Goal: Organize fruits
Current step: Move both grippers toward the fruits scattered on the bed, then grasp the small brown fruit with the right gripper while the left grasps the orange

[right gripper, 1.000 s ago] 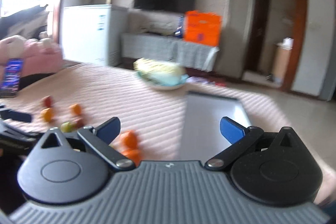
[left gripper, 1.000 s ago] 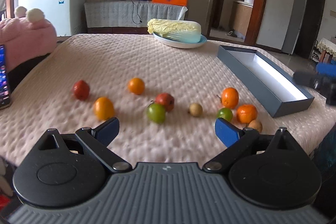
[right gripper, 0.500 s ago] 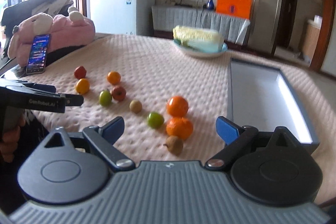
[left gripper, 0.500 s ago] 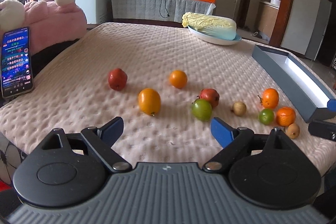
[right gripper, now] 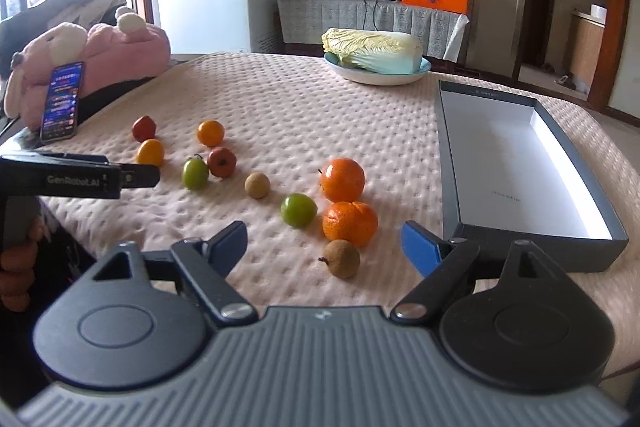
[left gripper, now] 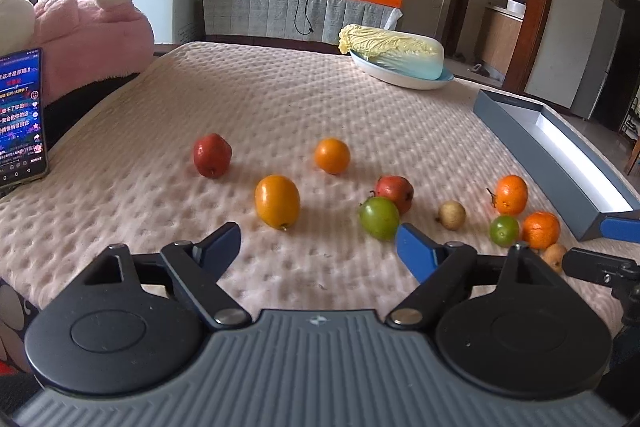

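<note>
Both claws are spread wide with nothing in them: left claw (left gripper: 318,241) hovers near the yellow-orange fruit (left gripper: 277,201), right claw (right gripper: 324,245) sits just above the small brown fruit (right gripper: 341,258). All the fruit is loose on the pink quilted worktop (right gripper: 304,107); the grey box (right gripper: 532,251) lies to the right.

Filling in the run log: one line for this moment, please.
left gripper: jaws open, empty | right gripper: jaws open, empty | fruits: loose on table | grey box: empty
</note>
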`<action>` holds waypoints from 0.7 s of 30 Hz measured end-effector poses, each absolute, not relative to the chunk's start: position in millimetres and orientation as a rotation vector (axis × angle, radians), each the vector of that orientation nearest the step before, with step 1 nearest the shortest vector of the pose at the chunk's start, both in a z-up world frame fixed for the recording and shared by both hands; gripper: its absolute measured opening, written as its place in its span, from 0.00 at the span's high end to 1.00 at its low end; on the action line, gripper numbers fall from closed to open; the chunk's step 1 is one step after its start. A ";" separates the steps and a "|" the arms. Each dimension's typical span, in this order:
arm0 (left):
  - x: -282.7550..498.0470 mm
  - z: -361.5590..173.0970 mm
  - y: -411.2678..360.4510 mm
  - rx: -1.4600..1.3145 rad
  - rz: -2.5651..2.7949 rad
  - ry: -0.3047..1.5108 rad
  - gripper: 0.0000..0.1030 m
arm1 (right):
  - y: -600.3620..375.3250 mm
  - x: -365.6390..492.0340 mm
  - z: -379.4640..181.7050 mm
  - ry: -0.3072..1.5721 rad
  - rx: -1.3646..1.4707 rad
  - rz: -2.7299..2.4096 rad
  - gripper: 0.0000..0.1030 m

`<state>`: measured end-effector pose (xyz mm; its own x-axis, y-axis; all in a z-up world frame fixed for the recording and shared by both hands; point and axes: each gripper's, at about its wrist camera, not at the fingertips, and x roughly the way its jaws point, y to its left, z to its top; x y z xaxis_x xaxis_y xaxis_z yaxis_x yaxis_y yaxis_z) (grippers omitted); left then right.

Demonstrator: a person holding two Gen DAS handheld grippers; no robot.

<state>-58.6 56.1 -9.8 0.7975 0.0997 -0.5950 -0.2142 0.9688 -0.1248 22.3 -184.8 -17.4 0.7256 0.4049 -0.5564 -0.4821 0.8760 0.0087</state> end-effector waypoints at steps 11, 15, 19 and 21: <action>-34.8 -10.9 61.3 -0.135 0.182 0.638 0.18 | -182.6 37.4 -33.1 0.656 -0.165 0.447 0.50; -28.7 -14.6 72.7 -0.180 0.192 0.656 0.22 | -183.8 42.1 -37.6 0.698 -0.140 0.444 0.57; -26.1 -20.3 72.7 -0.177 0.175 0.677 0.30 | -179.1 44.8 -45.2 0.723 -0.169 0.446 0.61; -23.7 -23.4 74.6 -0.191 0.167 0.686 0.31 | -177.7 47.3 -45.3 0.722 -0.171 0.443 0.62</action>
<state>-23.8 74.6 -23.4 0.7614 0.0899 -0.6420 -0.2155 0.9691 -0.1199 47.3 -177.7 -45.3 0.6631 0.3325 -0.6706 -0.4481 0.8940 0.0002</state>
